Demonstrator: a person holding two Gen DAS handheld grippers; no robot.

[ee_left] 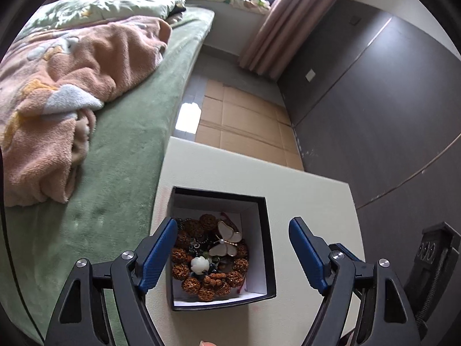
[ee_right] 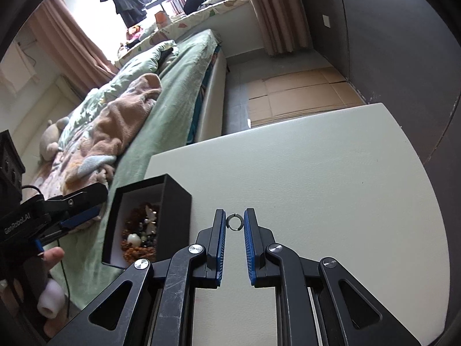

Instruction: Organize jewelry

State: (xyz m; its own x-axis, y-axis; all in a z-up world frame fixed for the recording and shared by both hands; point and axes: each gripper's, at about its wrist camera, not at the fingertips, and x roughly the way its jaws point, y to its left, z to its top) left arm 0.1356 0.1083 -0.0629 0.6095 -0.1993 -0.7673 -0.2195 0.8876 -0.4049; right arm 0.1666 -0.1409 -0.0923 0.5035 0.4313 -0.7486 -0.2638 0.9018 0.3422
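A black jewelry box [ee_left: 266, 248] with a white lining sits on the white table [ee_left: 311, 201]. It holds a brown bead bracelet [ee_left: 210, 284], a butterfly brooch [ee_left: 226, 238] and a white flower charm [ee_left: 199, 265]. My left gripper [ee_left: 233, 227] is open above the box, empty. In the right wrist view the box [ee_right: 175, 216] stands to the left. A small silver ring [ee_right: 235, 222] sits between the tips of my right gripper [ee_right: 235, 221], whose blue pads [ee_right: 249, 230] touch or nearly touch its sides.
A bed [ee_left: 121, 150] with a green sheet and a pink blanket [ee_left: 72, 80] runs along the table's left edge. Cardboard [ee_left: 242, 121] covers the floor beyond the table. A dark wall [ee_left: 389, 115] is on the right. The left gripper [ee_right: 72, 210] shows at left in the right wrist view.
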